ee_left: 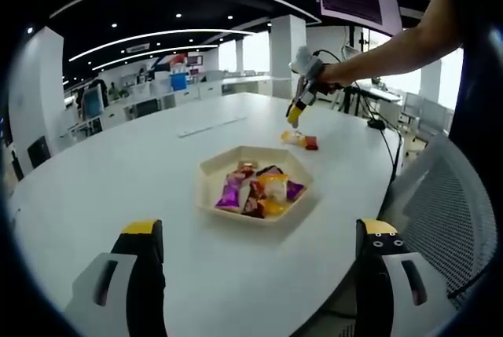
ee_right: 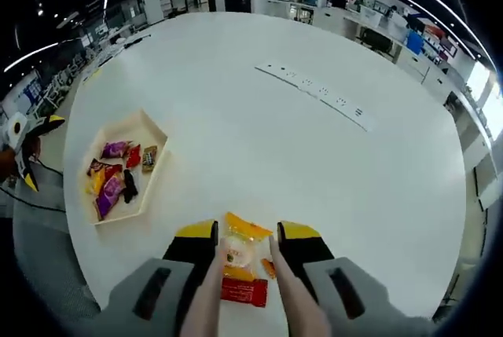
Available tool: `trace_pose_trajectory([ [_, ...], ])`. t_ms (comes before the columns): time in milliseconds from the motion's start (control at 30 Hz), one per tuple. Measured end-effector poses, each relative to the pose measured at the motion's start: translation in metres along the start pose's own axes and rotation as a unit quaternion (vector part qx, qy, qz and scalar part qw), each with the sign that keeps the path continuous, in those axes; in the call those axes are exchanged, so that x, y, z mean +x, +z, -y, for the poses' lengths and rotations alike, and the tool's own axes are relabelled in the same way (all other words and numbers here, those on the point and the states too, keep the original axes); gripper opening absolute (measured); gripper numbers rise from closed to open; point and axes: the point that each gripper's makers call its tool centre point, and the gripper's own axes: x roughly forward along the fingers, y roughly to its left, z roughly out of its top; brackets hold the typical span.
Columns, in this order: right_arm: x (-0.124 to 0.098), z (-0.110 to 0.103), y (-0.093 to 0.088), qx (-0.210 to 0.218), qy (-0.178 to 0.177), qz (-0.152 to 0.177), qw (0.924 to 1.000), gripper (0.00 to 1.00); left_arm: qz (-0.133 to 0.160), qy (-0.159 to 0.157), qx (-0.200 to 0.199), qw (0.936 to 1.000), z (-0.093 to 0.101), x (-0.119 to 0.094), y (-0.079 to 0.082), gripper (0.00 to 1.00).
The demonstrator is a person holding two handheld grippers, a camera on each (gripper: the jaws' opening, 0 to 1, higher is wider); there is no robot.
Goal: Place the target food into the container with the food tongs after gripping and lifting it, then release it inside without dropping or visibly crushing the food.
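My right gripper (ee_right: 244, 236) works a pair of tongs (ee_right: 236, 305), whose tips straddle an orange snack packet (ee_right: 240, 247) lying on the white table (ee_right: 259, 125); whether they pinch it yet, I cannot tell. A red packet (ee_right: 244, 291) sits just beside it. My left gripper (ee_left: 259, 235) hovers with fingers wide apart, holding nothing. I should close gently, catching only the orange packet, lift straight up, then carry it to the tray (ee_right: 154, 126), well apart.
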Motion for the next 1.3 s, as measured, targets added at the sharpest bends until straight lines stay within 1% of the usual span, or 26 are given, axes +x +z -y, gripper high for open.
trace_pose_trajectory([
  [33,0.001,0.001,-0.001,0.003,-0.003,-0.004,1.0000,0.29,0.000,0.000,0.000,1.0000,0.000,0.000,0.000,0.99],
  [100,0.004,0.004,-0.002,0.029,-0.011,-0.003,0.9995,0.29,-0.001,0.000,0.000,1.0000,0.000,0.000,0.000,0.99],
  [167,0.005,0.005,0.000,0.072,-0.003,0.003,0.9974,0.29,-0.001,-0.001,0.000,1.0000,0.000,0.000,0.000,0.99],
  [200,0.006,0.005,-0.001,0.091,-0.001,0.000,0.9959,0.29,-0.001,-0.001,0.000,1.0000,0.000,0.000,-0.001,0.99],
  [333,0.009,0.008,-0.002,0.082,-0.009,-0.005,0.9966,0.30,-0.002,-0.001,0.000,1.0000,0.000,0.000,-0.001,0.99],
  [533,0.015,0.000,-0.008,0.070,-0.004,-0.020,0.9974,0.30,-0.003,-0.001,0.000,1.0000,0.000,0.000,-0.001,0.99],
  [600,0.018,-0.002,-0.012,0.061,-0.004,-0.031,0.9977,0.30,-0.004,-0.002,0.001,1.0000,0.001,0.001,-0.001,0.99],
  [733,0.023,-0.008,-0.019,0.065,0.006,-0.043,0.9969,0.30,-0.005,-0.003,0.000,1.0000,0.001,0.001,-0.002,0.99],
  [900,0.031,-0.016,-0.030,0.059,0.018,-0.059,0.9963,0.30,-0.007,-0.004,0.001,1.0000,0.001,0.001,-0.003,0.99],
  [933,0.031,-0.016,-0.032,0.051,0.016,-0.063,0.9966,0.30,-0.007,-0.004,0.001,1.0000,0.001,0.001,-0.003,0.99],
  [967,0.032,-0.015,-0.028,0.021,0.015,-0.052,0.9983,0.29,-0.007,-0.004,0.000,1.0000,0.001,0.001,-0.003,0.99],
  [1000,0.031,-0.016,-0.031,0.028,0.012,-0.061,0.9977,0.29,-0.007,-0.004,0.000,1.0000,0.001,0.001,-0.003,0.99],
  [1033,0.032,-0.017,-0.030,0.028,0.012,-0.061,0.9977,0.29,-0.008,-0.004,0.001,1.0000,0.001,0.001,-0.003,0.99],
  [1100,0.031,-0.020,-0.031,-0.027,0.008,-0.072,0.9970,0.28,-0.008,-0.004,0.001,1.0000,0.001,0.002,-0.003,0.99],
  [1167,0.033,-0.019,-0.032,-0.051,-0.002,-0.076,0.9958,0.27,-0.008,-0.005,0.001,1.0000,0.001,0.002,-0.003,0.99],
  [1233,0.034,-0.021,-0.032,-0.052,-0.007,-0.080,0.9954,0.25,-0.008,-0.004,0.002,1.0000,0.001,0.002,-0.003,0.99],
  [1300,0.033,-0.021,-0.032,-0.042,-0.007,-0.081,0.9958,0.22,-0.007,-0.003,0.001,1.0000,0.000,0.001,-0.003,0.99],
])
